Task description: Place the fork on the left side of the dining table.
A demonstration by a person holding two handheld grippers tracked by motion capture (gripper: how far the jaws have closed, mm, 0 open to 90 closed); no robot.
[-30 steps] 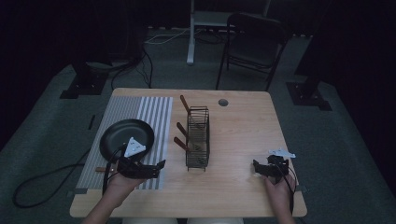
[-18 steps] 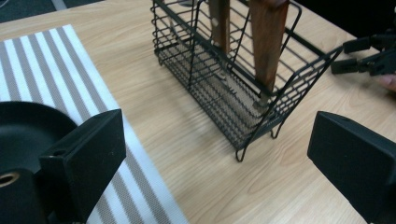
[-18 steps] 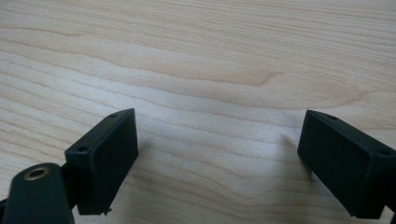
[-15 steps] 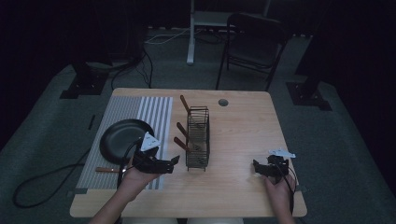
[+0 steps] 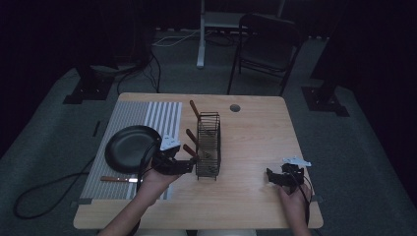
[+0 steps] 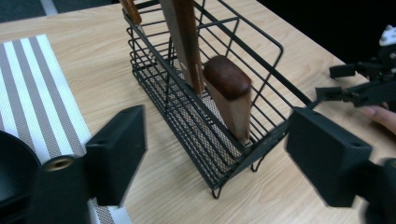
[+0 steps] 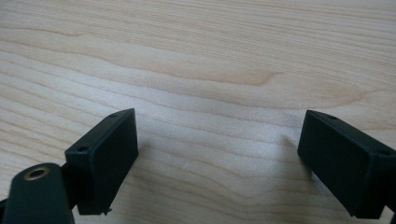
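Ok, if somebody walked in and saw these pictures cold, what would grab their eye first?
Probably the black wire rack in the middle of the wooden table, with brown wooden handles sticking up out of it. Next, the left gripper right beside the rack, jaws open toward it. The black frying pan on the striped mat at the left also stands out, while the right gripper sits open over bare wood.

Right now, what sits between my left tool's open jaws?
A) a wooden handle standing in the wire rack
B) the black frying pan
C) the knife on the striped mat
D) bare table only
A: in the left gripper view the left tool is open, framing a wooden handle in the wire rack.
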